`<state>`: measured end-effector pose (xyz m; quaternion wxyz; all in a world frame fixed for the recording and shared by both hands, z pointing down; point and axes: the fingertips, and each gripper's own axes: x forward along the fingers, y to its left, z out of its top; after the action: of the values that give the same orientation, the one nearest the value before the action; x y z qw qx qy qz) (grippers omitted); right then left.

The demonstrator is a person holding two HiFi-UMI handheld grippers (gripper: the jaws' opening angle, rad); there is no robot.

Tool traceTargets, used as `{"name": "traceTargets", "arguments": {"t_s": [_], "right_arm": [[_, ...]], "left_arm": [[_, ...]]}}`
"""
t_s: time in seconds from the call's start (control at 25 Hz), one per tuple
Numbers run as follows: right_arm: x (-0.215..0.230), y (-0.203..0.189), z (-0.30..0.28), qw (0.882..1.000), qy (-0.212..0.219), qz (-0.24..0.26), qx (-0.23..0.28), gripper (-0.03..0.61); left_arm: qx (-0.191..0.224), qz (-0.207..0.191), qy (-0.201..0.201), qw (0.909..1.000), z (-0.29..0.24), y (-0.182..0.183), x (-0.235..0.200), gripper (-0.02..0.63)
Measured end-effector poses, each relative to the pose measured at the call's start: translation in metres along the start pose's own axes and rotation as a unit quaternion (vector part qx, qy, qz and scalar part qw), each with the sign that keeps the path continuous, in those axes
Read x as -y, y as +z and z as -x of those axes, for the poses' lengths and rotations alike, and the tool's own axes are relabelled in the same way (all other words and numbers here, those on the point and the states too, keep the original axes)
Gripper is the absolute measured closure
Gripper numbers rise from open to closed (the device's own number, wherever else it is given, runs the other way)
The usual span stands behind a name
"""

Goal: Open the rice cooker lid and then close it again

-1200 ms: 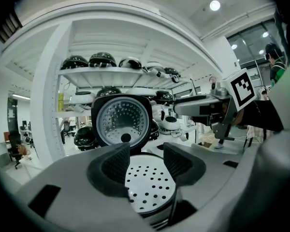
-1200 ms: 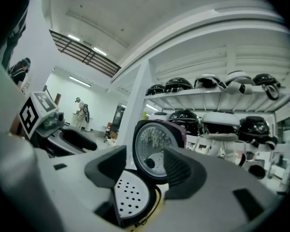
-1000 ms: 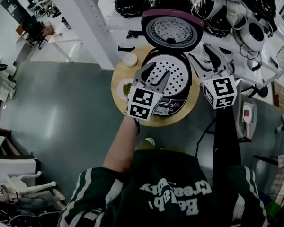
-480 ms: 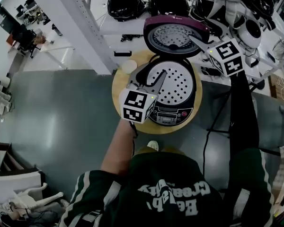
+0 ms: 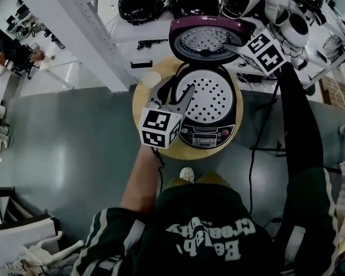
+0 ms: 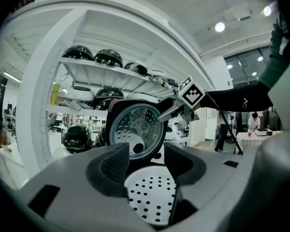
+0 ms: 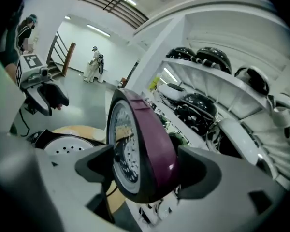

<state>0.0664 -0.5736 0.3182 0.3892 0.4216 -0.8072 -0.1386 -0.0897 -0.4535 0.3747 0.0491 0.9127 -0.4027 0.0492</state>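
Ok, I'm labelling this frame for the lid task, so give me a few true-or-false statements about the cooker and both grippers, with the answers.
1. The rice cooker has its lid shut. False: the lid stands open, raised at the back.
2. The lid's edge lies between the jaws of the right gripper. True; those jaws have just been opening and stand wide.
3. The left gripper is clamped on the perforated tray. False: its jaws are apart with nothing between them, above the tray.
4. The rice cooker stands on a round wooden table. True.
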Motion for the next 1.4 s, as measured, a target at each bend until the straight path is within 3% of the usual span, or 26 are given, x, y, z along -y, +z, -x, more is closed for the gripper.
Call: {"name": "traceTargets", "arguments": {"t_s": [0.24,0.48,0.76,1.4], "right_arm": [[-0.025,-0.008,0.020,1.000,0.008,0.028,-0.010,0.153],[-0.056,-0.009,0.044,1.000,0.023,0.018,0.009,0.158],[-0.101,-0.020,0.070,0.999,0.039,0.017,0.028,0.169],[-0.205,-0.075,0.092,0.988,0.153,0.020,0.015,0.184]], "left_arm": [[-0.007,0.000,-0.007,1.0000,0.009,-0.010,0.003,0.379],[-0.008,0.006,0.009,0.9999,0.024,-0.015,-0.002,0.376],[-0.011,-0.009,0.013,0.9998,0.040,-0.014,0.027,0.376],[-0.016,-0.010,0.053,0.9984,0.079,-0.041,0.095,0.374]]}}
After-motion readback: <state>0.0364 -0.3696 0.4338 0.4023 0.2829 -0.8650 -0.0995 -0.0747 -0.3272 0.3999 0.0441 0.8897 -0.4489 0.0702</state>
